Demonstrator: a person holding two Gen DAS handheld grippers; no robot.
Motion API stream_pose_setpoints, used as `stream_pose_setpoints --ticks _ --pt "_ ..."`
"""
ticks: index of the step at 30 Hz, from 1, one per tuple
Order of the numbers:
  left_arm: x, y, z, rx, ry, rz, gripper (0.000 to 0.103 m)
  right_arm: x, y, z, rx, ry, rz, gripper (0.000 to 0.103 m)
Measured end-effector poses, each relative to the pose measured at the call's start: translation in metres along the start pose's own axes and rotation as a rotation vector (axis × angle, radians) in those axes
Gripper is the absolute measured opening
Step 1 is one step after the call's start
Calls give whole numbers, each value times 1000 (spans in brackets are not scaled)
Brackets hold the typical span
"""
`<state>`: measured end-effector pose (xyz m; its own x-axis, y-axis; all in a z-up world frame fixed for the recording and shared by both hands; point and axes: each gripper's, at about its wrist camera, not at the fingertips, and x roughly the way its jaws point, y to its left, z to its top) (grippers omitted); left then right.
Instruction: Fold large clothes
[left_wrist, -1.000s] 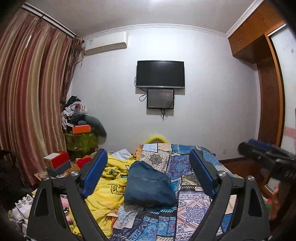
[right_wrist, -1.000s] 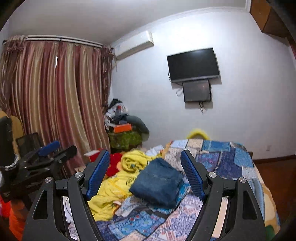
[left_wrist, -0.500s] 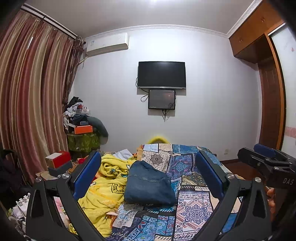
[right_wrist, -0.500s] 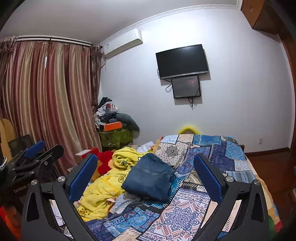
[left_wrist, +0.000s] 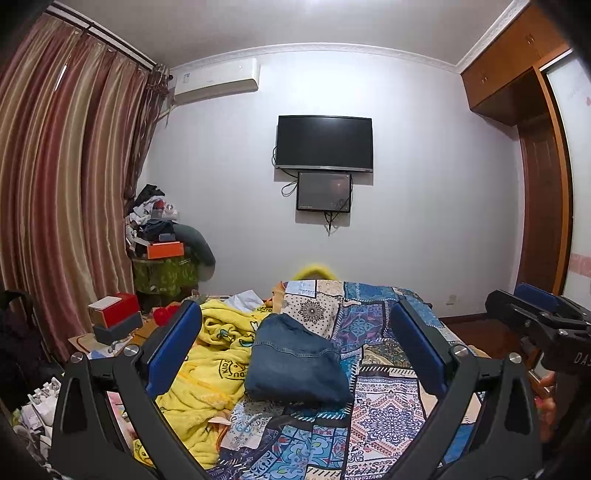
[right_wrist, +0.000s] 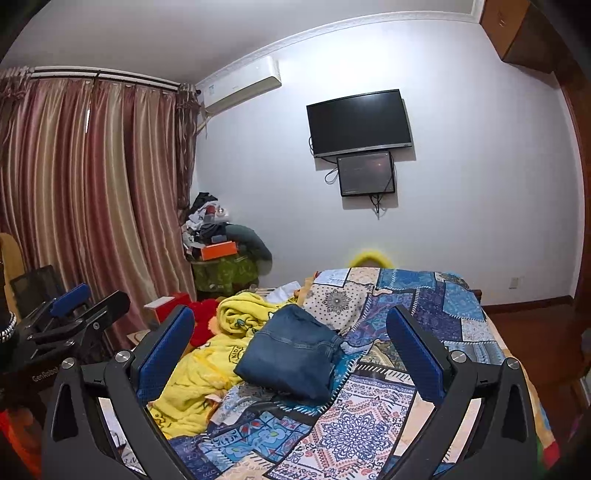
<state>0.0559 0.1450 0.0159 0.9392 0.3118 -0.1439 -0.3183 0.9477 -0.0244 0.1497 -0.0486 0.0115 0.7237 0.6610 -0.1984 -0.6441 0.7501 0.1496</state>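
The fingers (right_wrist: 419, 360) of the right gripper (right_wrist: 291, 354) are spread as wide as they are seen to go, and nothing is held between them; a second ago they stood noticeably narrower, and the widening was finished by half a second ago. The left gripper (left_wrist: 295, 349) is likewise fully spread and empty, its blue pads having parted over the same second. Both tools are held level above the near end of the bed, well short of any cloth.

The denim garment (left_wrist: 295, 363) (apparently jeans, though the cut cannot be confirmed) is seen lying as a compact folded bundle on the patchwork quilt (left_wrist: 384, 417), just beside a crumpled yellow blanket (left_wrist: 207, 373) on its left. It is touched by neither gripper. In the right wrist view the same bundle (right_wrist: 291, 354) is framed between the open fingers, but only by perspective.

The opening of both grippers with the bundle lying apart and undisturbed is read as a release: this fold is judged to be complete, or very nearly so. No further flattening can be judged necessary from here. The yellow blanket, being large and unfolded, is taken as the likely next piece, and wide-open fingers would suit a grasp of its thick edge.
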Motion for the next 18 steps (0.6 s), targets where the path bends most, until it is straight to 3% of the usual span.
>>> stream_pose_setpoints --ticks 18 --pt "6 -6 -3 -15 25 -6 102 -3 4 1 3 2 -1 103"
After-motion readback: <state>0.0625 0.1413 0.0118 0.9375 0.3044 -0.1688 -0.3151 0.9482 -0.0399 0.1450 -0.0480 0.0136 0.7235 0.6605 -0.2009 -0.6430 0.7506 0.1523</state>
